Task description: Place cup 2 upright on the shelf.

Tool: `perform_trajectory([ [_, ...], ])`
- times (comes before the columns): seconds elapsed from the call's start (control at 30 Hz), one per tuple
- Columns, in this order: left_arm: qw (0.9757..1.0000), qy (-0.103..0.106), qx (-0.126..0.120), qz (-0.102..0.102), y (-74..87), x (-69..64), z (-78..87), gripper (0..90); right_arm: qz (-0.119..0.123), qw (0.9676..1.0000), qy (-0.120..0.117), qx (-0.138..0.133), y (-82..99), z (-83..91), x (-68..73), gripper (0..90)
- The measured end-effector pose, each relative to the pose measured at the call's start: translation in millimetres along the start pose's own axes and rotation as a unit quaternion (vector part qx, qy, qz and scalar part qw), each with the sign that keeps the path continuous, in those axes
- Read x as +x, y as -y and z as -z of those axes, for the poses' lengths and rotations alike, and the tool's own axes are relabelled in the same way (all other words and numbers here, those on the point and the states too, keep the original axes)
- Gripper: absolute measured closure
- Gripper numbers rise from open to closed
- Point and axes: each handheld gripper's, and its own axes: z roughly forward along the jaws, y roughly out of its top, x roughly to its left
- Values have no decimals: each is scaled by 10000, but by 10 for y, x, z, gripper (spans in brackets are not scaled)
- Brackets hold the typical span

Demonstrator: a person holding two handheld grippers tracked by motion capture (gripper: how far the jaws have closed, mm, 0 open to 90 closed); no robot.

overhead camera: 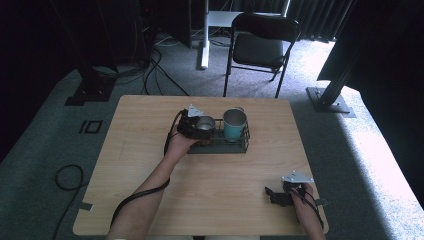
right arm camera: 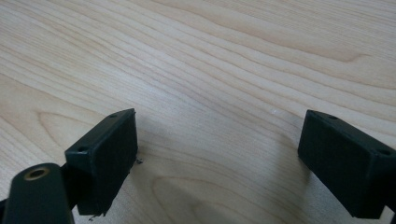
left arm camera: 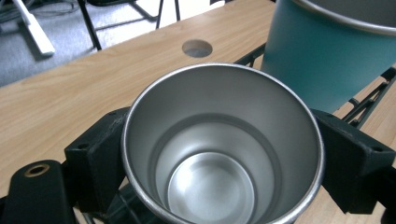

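Nearest the lens in the left gripper view sat a bare steel cup (left arm camera: 222, 149), mouth up and empty, with the left gripper (left arm camera: 219, 158) clamped on it: one black jaw pressed its wall on either side. From the high view that cup (overhead camera: 204, 123) stood over the left end of a dark wire rack (overhead camera: 220, 144) near the middle of the bench (overhead camera: 150, 165), whether resting in it or just above could not be told, with the person's left hand (overhead camera: 181, 142) behind the left gripper (overhead camera: 196, 126) and a black cable trailing back along the forearm. Just right of the steel cup, in the same rack, stood a teal cup (overhead camera: 234, 125) with a steel rim, upright and close enough to crowd that side; in the left gripper view the teal cup (left arm camera: 327, 51) rose just beyond the right-hand jaw, and a round hole (left arm camera: 196, 48) showed in the bench top behind. Farther right, well apart from the rack, the right gripper (overhead camera: 276, 196) lay low at the near right corner of the bench in the right hand (overhead camera: 302, 200). Its own view showed the jaws standing wide apart over bare wood grain, with nothing between them (right arm camera: 217, 158). Beyond the bench a black folding chair (overhead camera: 260, 45) stood on grey carpet. No brand, label or writing could be read on either cup or on the rack.
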Motion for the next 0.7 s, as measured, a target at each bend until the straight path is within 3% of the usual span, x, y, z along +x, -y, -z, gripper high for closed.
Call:
perform_trajectory([
  [0.1, 9999, -1, 4, -116, 8, -16, 0, 140, 0, 10000, 0, 0, 0, 0, 0, 115],
  [0.2, 10000, 30, 30, -33, 13, -8, 7, 133, -1, 10000, 0, 1, 0, 0, 0, 115],
  [0.3, 10000, 16, 70, 15, 10, -7, -1, 19, -1, 10000, 0, 1, 0, 0, 0, 115],
  [0.5, 10000, -17, -34, 57, 35, 14, 56, 2, -2, 10000, 0, 1, 0, 0, 0, 115],
  [0.7, 9998, -58, -167, -87, 49, -3, 131, 2, -2, 10000, 1, 2, 0, 0, 1, 115],
])
